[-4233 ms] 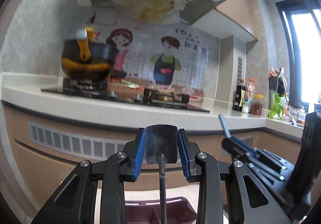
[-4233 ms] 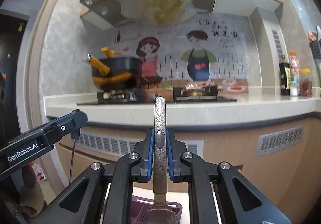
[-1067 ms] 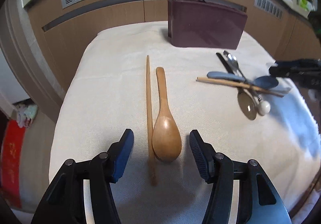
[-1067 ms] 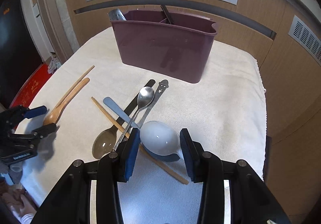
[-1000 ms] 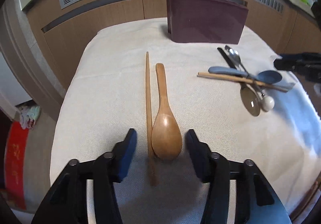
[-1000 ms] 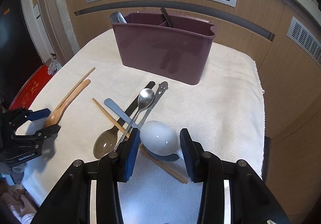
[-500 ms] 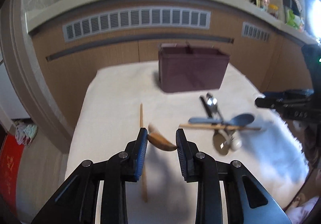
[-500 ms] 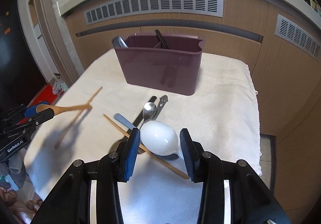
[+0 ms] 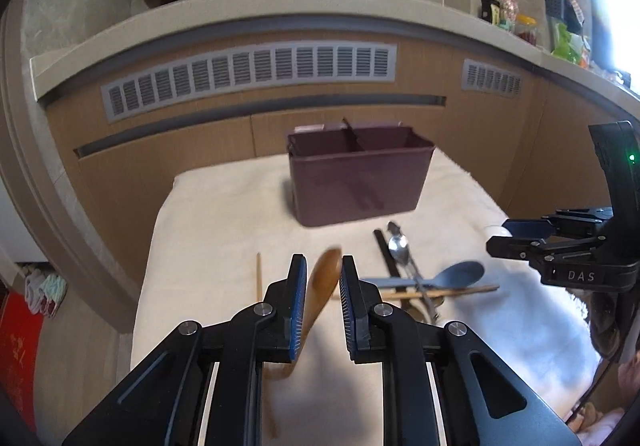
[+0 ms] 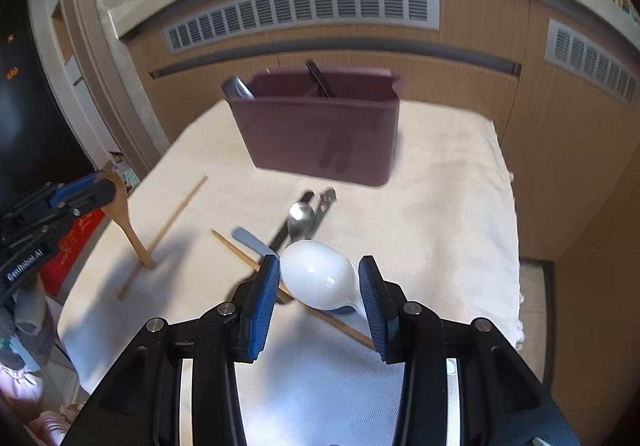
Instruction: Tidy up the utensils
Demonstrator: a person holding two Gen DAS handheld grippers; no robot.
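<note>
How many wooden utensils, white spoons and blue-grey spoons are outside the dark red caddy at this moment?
wooden spoon: 1
wooden chopsticks: 2
white spoon: 1
blue-grey spoon: 1
Total: 5

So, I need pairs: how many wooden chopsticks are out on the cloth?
2: one chopstick lies alone on the left of the cloth, the other slants beside the metal spoon. More may be hidden in the holder.
</note>
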